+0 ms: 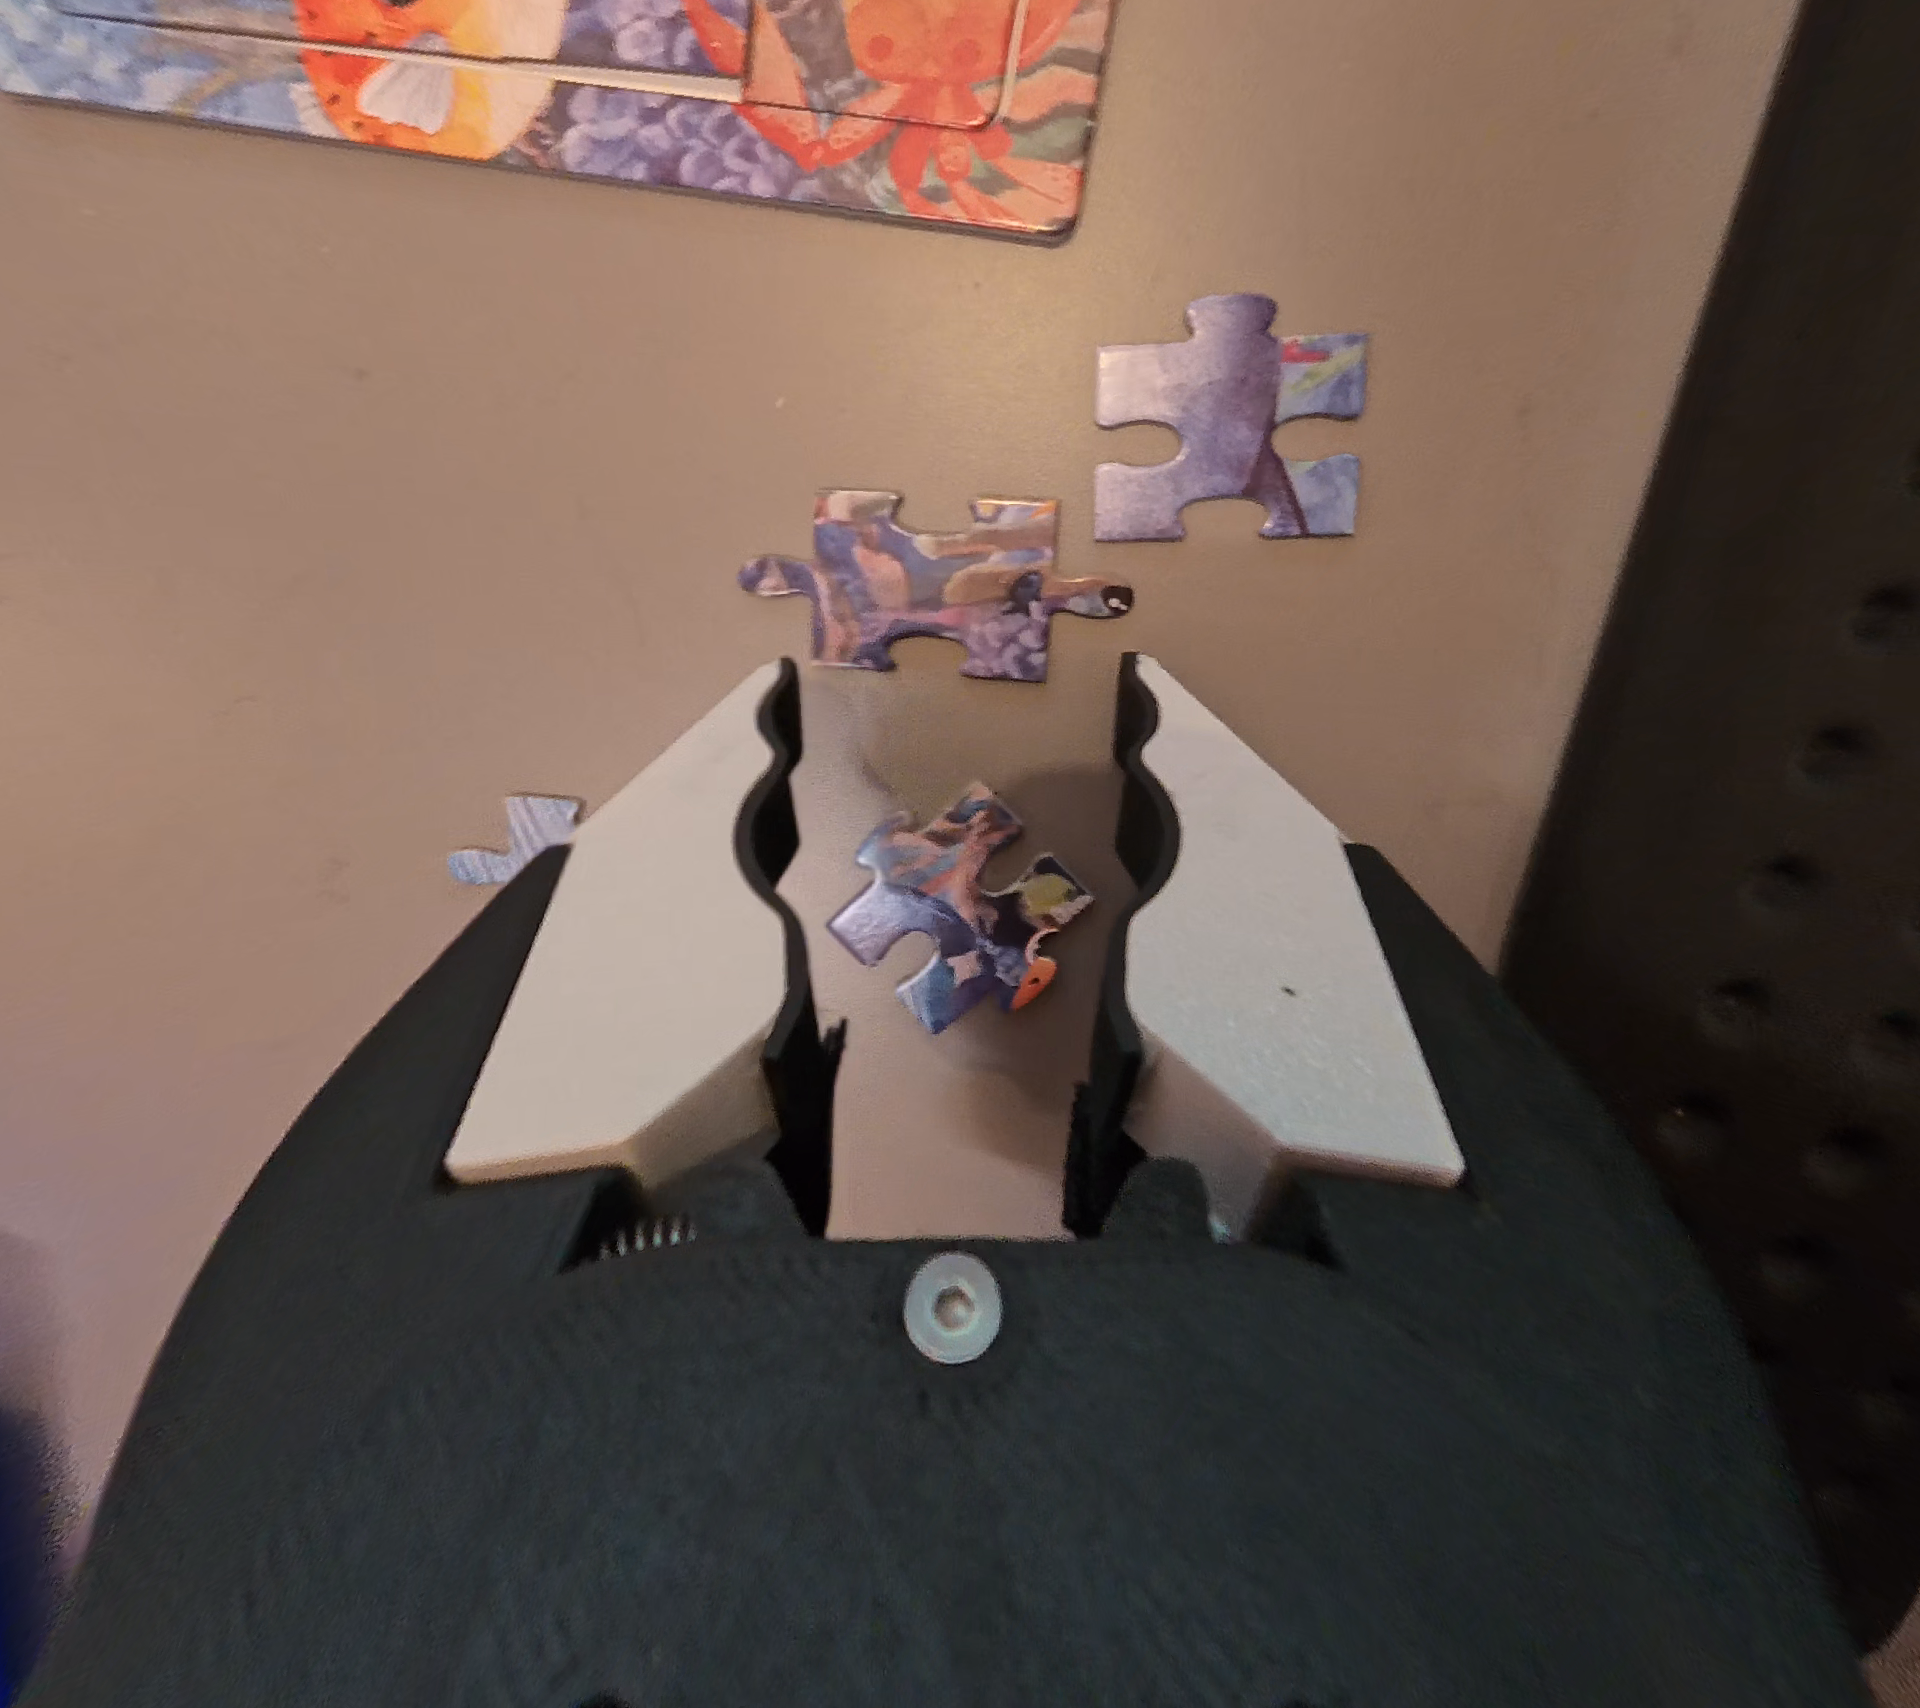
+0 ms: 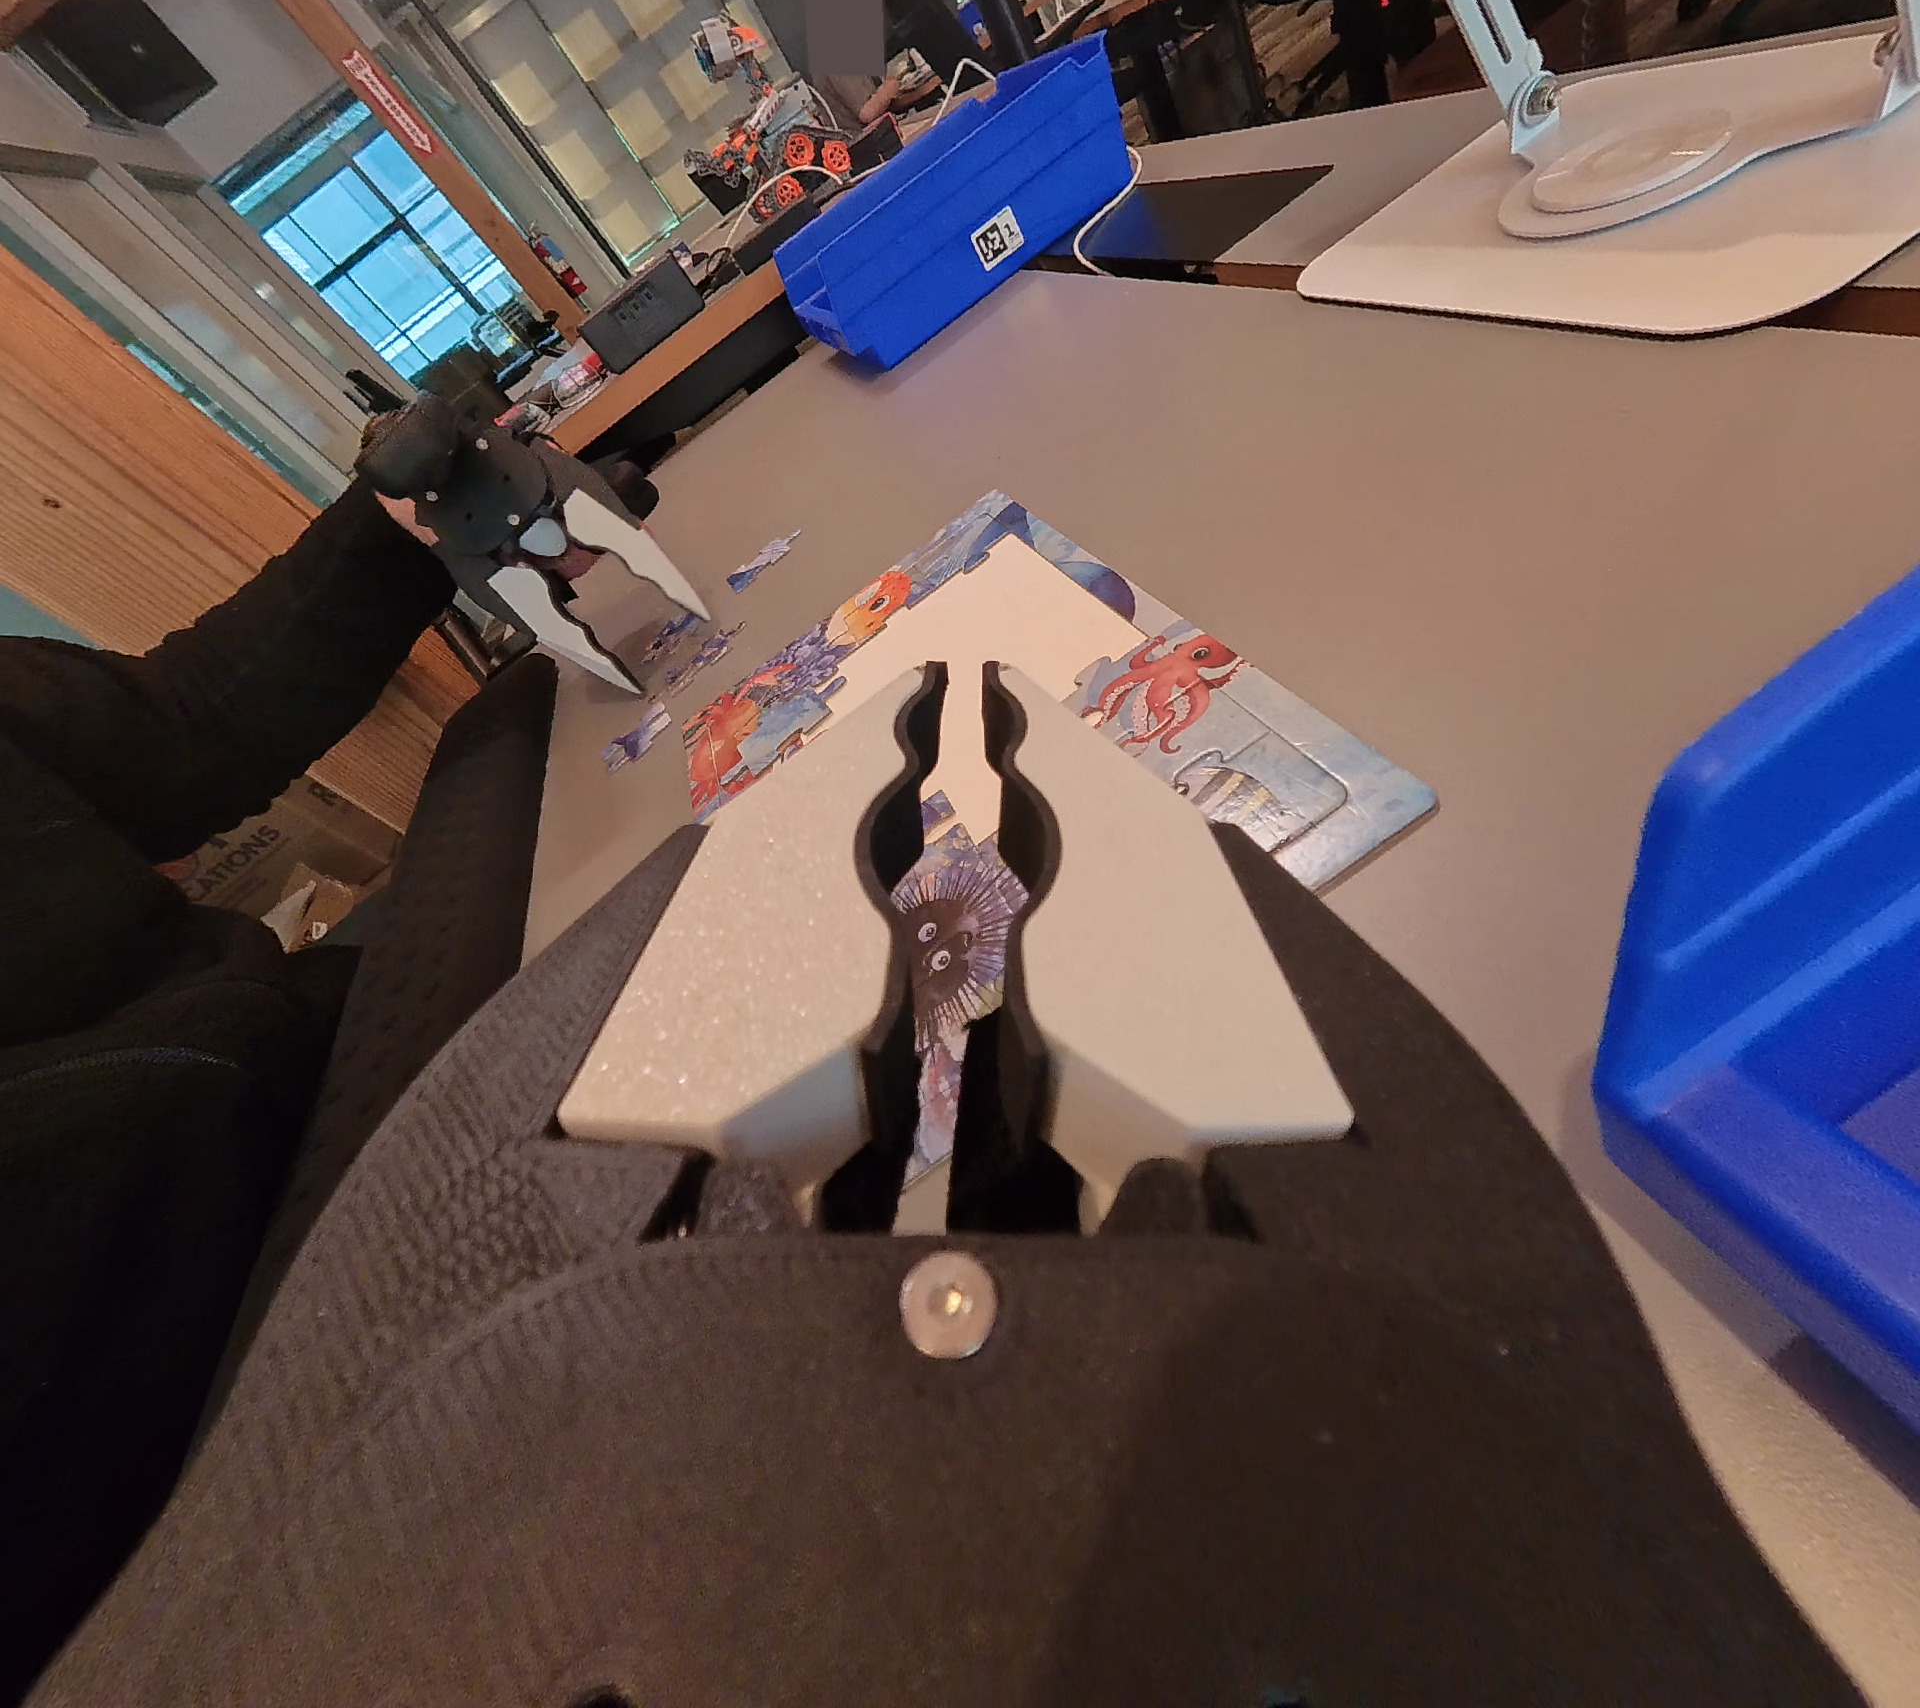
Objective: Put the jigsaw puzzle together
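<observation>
- My left tool (image 1: 961, 671) is spread wide over the matte grey surface (image 1: 312, 463), with nothing between its pale, flat-faced fingers (image 1: 644, 910) and their black wavy inner edges.
- A small glossy puzzle piece (image 1: 961, 905) in blues and purples, with a dab of orange, shows in the gap between those fingers, turned at an angle.
- Just beyond the fingertips lies a second piece (image 1: 930, 588), knobbed at both ends; a lavender piece (image 1: 1231, 422) sits farther off to the right, and a pale blue striped piece (image 1: 516, 837) peeks from behind the left finger.
- The puzzle board (image 1: 644, 172) is thin cardboard with rounded corners, printed with an orange spotted fish and an orange crab; part of its middle is bare white.
- My right tool (image 2: 964, 671) is nearly closed, pinching a piece (image 2: 951, 941) printed with a spiky, dark, wide-eyed creature deep between its black scalloped edges, above the board's near edge.
- From the right wrist view, a red octopus marks the board's (image 2: 1351, 817) far side.
- Smooth blue plastic bins (image 2: 935, 204) stand on the surface.
</observation>
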A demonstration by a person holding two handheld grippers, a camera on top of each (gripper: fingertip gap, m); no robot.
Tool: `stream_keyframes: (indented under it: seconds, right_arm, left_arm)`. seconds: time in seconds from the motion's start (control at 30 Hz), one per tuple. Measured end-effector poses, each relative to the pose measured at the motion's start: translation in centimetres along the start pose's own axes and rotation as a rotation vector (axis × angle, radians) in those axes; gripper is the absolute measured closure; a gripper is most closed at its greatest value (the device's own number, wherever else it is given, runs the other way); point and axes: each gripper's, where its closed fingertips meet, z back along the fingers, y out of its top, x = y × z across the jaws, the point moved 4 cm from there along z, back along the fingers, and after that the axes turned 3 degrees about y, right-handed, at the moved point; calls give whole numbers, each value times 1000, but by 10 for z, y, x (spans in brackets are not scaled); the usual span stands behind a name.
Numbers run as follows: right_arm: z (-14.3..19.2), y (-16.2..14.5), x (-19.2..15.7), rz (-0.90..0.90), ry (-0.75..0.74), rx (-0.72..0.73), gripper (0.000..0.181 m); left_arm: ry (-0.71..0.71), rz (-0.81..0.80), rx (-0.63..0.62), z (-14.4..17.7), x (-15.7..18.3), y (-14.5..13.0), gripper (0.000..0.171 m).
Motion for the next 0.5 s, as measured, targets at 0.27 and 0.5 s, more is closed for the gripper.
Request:
stream_keyframes:
  seconds: [0.27, 0.5]
  right_arm:
    - [0, -1, 1, -3, -2, -2, 176]
    - [-1, -3, 3, -9, -3, -10, 175]
  left_arm:
    - [8, 22, -1, -4, -7, -1, 107]
    - [-26, 3, 18, -7, -7, 2, 114]
